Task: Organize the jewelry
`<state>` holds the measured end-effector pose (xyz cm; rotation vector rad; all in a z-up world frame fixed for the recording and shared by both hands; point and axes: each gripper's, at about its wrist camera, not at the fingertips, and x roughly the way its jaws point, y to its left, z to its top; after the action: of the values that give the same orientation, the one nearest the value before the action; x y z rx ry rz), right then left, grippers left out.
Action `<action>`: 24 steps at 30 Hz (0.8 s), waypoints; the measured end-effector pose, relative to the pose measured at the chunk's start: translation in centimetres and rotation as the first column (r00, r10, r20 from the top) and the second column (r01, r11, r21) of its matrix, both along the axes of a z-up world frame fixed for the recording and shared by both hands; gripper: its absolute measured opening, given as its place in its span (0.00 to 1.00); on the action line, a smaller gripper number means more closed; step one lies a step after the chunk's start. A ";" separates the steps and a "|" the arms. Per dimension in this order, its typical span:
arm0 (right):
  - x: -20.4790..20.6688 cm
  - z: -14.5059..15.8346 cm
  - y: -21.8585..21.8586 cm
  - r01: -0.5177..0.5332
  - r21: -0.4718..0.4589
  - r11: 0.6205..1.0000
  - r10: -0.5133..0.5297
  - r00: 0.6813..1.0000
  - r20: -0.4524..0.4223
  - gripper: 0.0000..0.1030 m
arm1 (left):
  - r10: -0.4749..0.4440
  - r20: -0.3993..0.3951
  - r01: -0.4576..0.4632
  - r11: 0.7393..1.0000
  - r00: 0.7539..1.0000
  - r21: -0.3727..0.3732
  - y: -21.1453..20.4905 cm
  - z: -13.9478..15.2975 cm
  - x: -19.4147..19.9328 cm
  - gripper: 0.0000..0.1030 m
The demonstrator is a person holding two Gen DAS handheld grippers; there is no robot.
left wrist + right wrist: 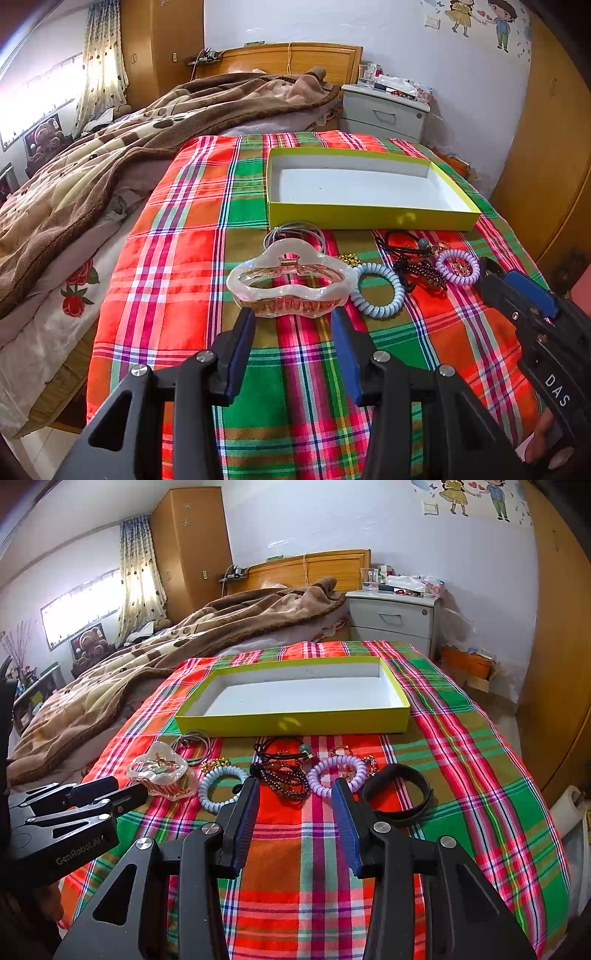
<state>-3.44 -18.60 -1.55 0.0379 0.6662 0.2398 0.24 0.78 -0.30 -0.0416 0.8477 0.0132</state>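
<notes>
An open yellow-green box (369,218) (295,725) with a white inside lies empty on the plaid cloth. In front of it lie a clear hair claw (291,280) (160,771), a blue coil band (380,291) (221,784), dark bead bracelets (421,269) (284,779), a lilac coil band (458,266) (334,775), grey hair ties (291,230) (194,744) and a black wristband (400,797). My left gripper (293,317) is open just before the claw. My right gripper (295,794) is open, just before the beads and lilac band.
The plaid cloth (184,295) (461,775) covers the foot of a bed. A brown blanket (110,155) lies at the left. A grey nightstand (384,110) (393,620) stands behind, a wooden wardrobe (561,664) at the right.
</notes>
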 end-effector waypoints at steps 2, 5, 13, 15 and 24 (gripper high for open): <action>0.0 0.0 0.0 0.003 -0.002 1.000 -0.003 1.000 0.000 0.40 | -0.003 -0.001 0.003 1.000 1.000 0.000 -0.1 -0.1 -0.1 0.43; -0.1 0.2 0.0 0.008 -0.002 1.000 -0.008 1.000 0.004 0.40 | -0.003 0.001 0.003 1.000 1.000 0.003 -0.1 -0.1 -0.1 0.43; -0.1 0.3 -0.1 0.011 -0.002 1.000 -0.011 1.000 0.006 0.40 | -0.003 0.006 0.002 1.000 1.000 0.011 -0.4 0.0 -0.1 0.43; -0.1 0.2 -0.1 0.012 -0.003 1.000 -0.012 1.000 0.006 0.40 | -0.004 0.006 0.004 1.000 1.000 0.011 -0.5 0.0 -0.1 0.43; -0.2 0.2 -0.2 0.013 -0.003 1.000 -0.013 1.000 0.006 0.40 | -0.006 0.010 0.006 1.000 1.000 0.012 -0.4 0.1 -0.4 0.43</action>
<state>-3.62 -18.80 -1.31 0.0382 0.6600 0.2262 -0.13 0.41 -0.23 -0.0273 0.8380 0.0123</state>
